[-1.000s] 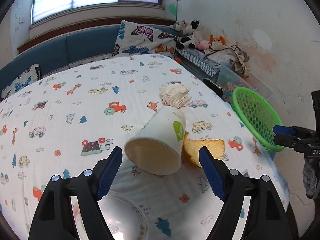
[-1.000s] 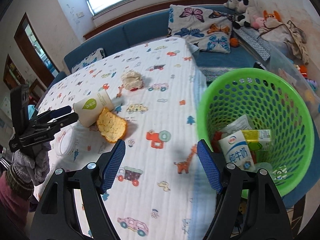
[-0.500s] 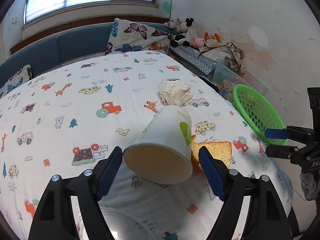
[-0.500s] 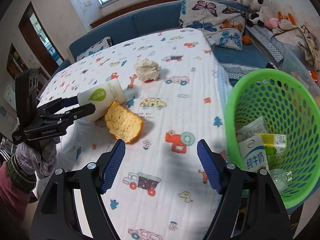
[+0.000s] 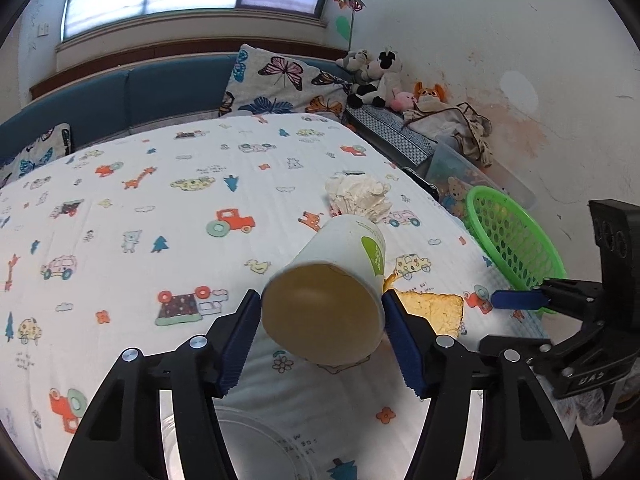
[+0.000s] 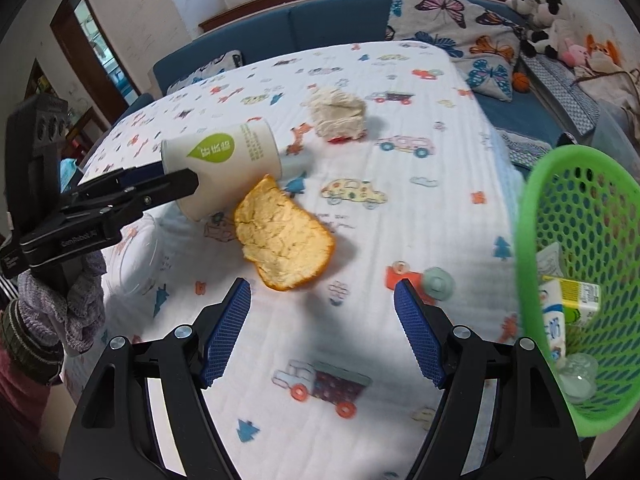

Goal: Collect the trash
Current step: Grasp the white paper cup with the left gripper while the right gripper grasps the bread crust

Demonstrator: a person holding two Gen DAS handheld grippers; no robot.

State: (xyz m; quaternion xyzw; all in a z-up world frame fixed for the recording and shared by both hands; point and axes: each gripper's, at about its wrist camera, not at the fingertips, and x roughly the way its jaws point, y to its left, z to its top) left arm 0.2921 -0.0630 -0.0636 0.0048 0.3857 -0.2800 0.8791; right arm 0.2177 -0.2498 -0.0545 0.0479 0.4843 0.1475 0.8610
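left gripper [image 5: 322, 316] newly around cup [image 5: 334, 280]

Green basket [image 6: 576, 208] is cut off at right.

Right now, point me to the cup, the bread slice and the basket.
cup [image 5: 324, 312]: left wrist view, on its open mouth.
bread slice [image 6: 282, 236]: right wrist view, middle of the cut face.
basket [image 6: 524, 216]: right wrist view, on the near green rim.

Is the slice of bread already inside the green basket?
No, the slice of bread lies on the patterned tablecloth beside the paper cup, apart from the green basket.
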